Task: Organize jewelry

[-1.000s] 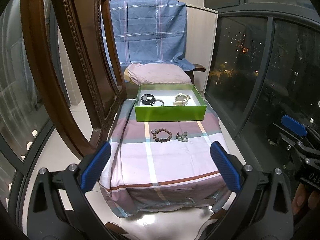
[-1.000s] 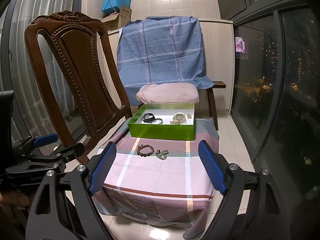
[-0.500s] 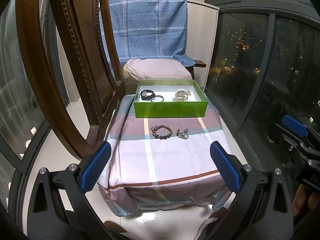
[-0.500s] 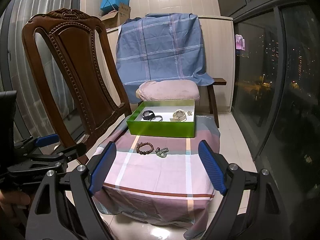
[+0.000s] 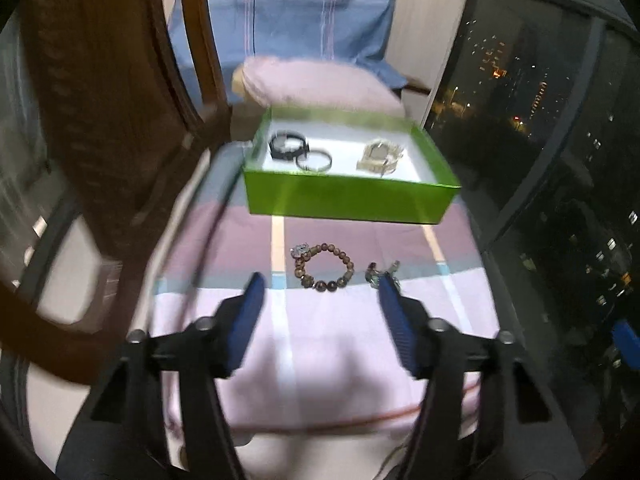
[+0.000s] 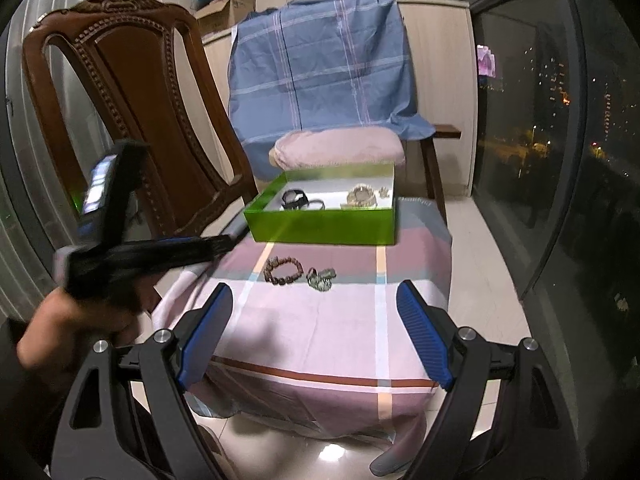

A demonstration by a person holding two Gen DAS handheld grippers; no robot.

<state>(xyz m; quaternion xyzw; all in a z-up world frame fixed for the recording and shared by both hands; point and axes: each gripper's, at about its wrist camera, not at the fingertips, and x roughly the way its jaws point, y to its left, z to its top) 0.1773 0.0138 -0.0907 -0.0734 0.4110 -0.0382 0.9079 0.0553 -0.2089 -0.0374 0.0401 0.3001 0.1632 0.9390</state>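
Observation:
A brown bead bracelet (image 5: 347, 264) and a small greenish trinket (image 5: 380, 272) lie on the striped cloth in front of the green box (image 5: 344, 200). Inside the box are a black watch (image 5: 286, 146), a thin bangle (image 5: 314, 160) and a pale watch (image 5: 378, 158). My left gripper (image 5: 320, 300) hovers just short of the bracelet; its jaws are closing with nothing between them. From the right wrist, the left gripper (image 6: 224, 244) reaches in from the left. My right gripper (image 6: 314, 292) stands open, farther back from the bracelet (image 6: 276, 278), the trinket (image 6: 320, 278) and the box (image 6: 320, 224).
A carved wooden chair (image 6: 132, 120) stands close on the left. Behind the box sit a pink pillow (image 6: 340, 146) and a blue checked cloth (image 6: 320, 68). Dark glass windows (image 6: 520, 140) run along the right. The cloth-covered table (image 6: 320, 344) drops to a tiled floor.
My left gripper has moved forward and down toward the bracelet and its jaws have narrowed. It now reaches into the right wrist view. The right gripper sank slightly, still wide.

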